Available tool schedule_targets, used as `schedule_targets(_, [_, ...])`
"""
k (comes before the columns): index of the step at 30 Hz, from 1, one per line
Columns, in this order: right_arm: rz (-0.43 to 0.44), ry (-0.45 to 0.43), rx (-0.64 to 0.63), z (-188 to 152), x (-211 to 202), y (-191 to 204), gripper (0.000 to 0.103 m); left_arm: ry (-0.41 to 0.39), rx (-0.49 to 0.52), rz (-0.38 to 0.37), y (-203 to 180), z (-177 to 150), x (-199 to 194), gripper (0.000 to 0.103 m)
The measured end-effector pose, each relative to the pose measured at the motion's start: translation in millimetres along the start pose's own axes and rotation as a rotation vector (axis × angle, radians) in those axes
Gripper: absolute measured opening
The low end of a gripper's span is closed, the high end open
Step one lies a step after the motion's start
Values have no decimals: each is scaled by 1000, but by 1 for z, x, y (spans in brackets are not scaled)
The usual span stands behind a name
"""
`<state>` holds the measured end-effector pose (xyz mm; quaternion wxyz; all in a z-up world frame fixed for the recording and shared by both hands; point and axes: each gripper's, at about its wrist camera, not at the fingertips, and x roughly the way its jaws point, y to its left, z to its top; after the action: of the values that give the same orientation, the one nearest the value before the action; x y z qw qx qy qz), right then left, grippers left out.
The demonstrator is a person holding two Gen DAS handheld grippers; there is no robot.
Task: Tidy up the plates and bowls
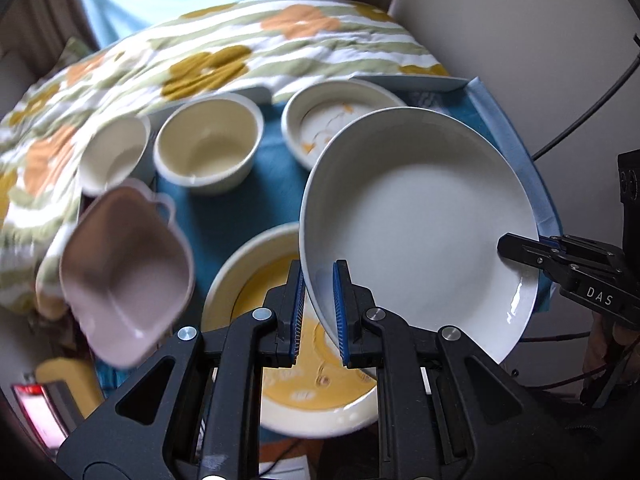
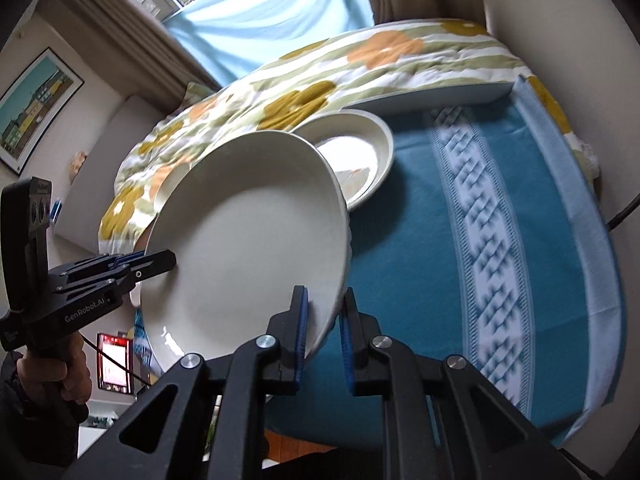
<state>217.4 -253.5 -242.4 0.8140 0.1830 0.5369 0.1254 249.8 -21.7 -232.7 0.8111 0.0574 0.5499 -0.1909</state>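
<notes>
A large white plate (image 1: 420, 220) hangs tilted above the table, held at two places on its rim. My left gripper (image 1: 320, 312) is shut on the near rim; the right gripper (image 1: 510, 246) clamps the rim at the right. In the right wrist view the same plate (image 2: 248, 248) is pinched by my right gripper (image 2: 324, 328), with the left gripper (image 2: 168, 258) on its left rim. Below lie a yellow-glazed bowl (image 1: 276, 364), a pink square dish (image 1: 128, 280), two white bowls (image 1: 208, 144) (image 1: 112, 152) and a shallow patterned dish (image 1: 320, 120).
A teal cloth (image 2: 440, 240) with a white woven band covers the table. A flat rectangular tray (image 2: 440, 96) lies at its far edge against a flowered quilt (image 2: 300, 80). A person's hand (image 2: 52, 368) grips the left tool. A cable (image 1: 580, 120) runs along the wall.
</notes>
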Motion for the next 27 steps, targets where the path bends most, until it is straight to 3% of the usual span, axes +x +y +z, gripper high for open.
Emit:
schedule_targets(7, [-16,65,-51,-21,32,20,14,43,-119,-15,29,-47,19,11])
schedule_targets(13, [-64,101,-117,-21,54,31,14,87,-187,-24,44,-64,42,13])
schedule_targets(19, [-92,116,-148,-23,61,39,14,112,-213,-29,46,-65,56,14])
schedule_targets(27, [-110,115,-151,-27,64,39,14,124,-161,35,29,-55,70,16])
